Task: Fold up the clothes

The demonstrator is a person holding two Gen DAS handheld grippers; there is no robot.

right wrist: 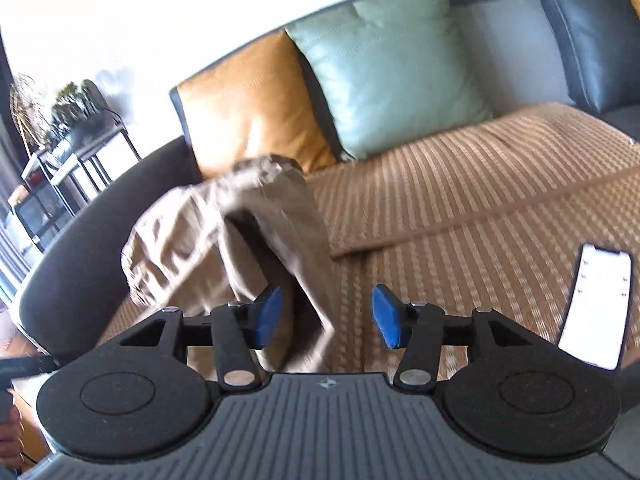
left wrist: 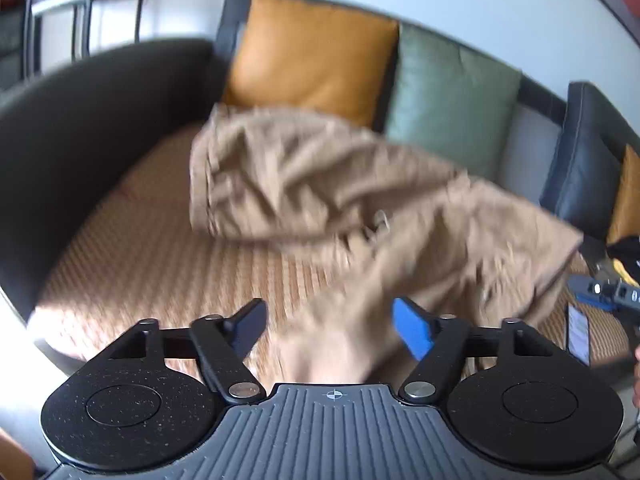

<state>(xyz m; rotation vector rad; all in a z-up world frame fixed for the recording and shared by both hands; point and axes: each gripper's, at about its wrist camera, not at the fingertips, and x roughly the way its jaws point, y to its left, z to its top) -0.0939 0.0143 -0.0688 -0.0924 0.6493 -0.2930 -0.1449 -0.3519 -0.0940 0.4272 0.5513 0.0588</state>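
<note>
Bright daylight throughout, coming from the left side of the sofa (left wrist: 120, 248). Blown out to white at the sofa's near left corner in the left wrist view. Heavy motion blur over the tan garment (left wrist: 328, 184), creases smeared, edges soft; likewise smeared in the right wrist view. Sharper on the orange cushion (right wrist: 248, 104) and green cushion (right wrist: 392, 64) there, with soft sheen on both. Glare on the lit phone (right wrist: 596, 308), screen nearly washed out. Strong fisheye bending toward every edge: walls and sofa back curved, corners stretched.
</note>
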